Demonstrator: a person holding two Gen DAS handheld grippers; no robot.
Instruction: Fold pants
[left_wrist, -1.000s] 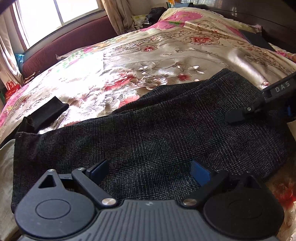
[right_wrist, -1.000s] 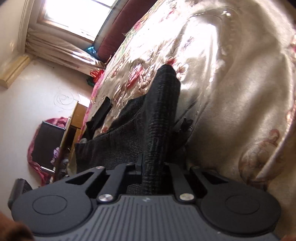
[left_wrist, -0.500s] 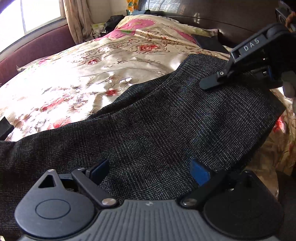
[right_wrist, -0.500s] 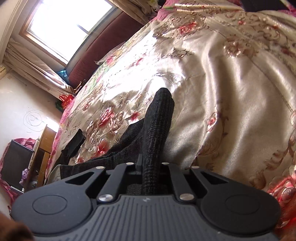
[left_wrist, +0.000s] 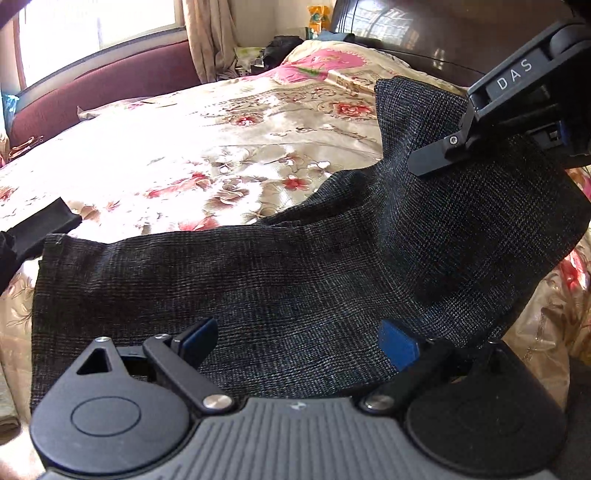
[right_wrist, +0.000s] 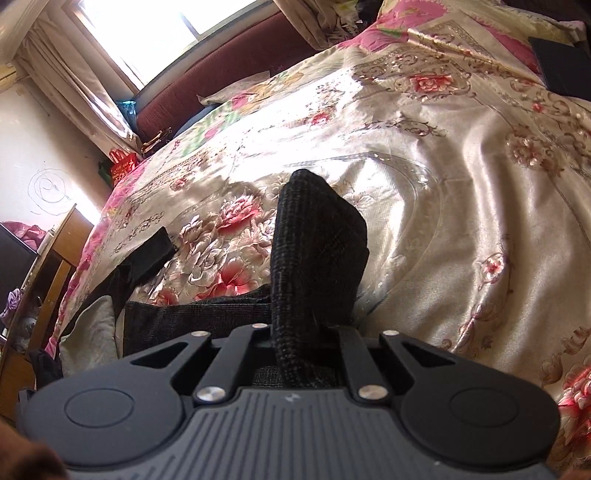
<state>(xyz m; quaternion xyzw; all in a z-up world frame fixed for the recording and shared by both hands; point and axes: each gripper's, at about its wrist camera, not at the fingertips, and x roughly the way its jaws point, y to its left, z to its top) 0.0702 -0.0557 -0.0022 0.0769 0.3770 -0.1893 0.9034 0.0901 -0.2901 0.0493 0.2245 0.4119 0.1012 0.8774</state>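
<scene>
Looking along the left gripper, its 2 blue pads stand spread apart over the dark pants, which lie across the floral bedspread; the pads pinch nothing. At upper right, the right gripper holds one end raised. Seen from the right wrist, the right gripper is clamped on a fold of pants rising between its fingers.

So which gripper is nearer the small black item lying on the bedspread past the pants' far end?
Left. The left gripper hovers open over the pants nearer the black item; the right gripper clamps the raised opposite end.
</scene>
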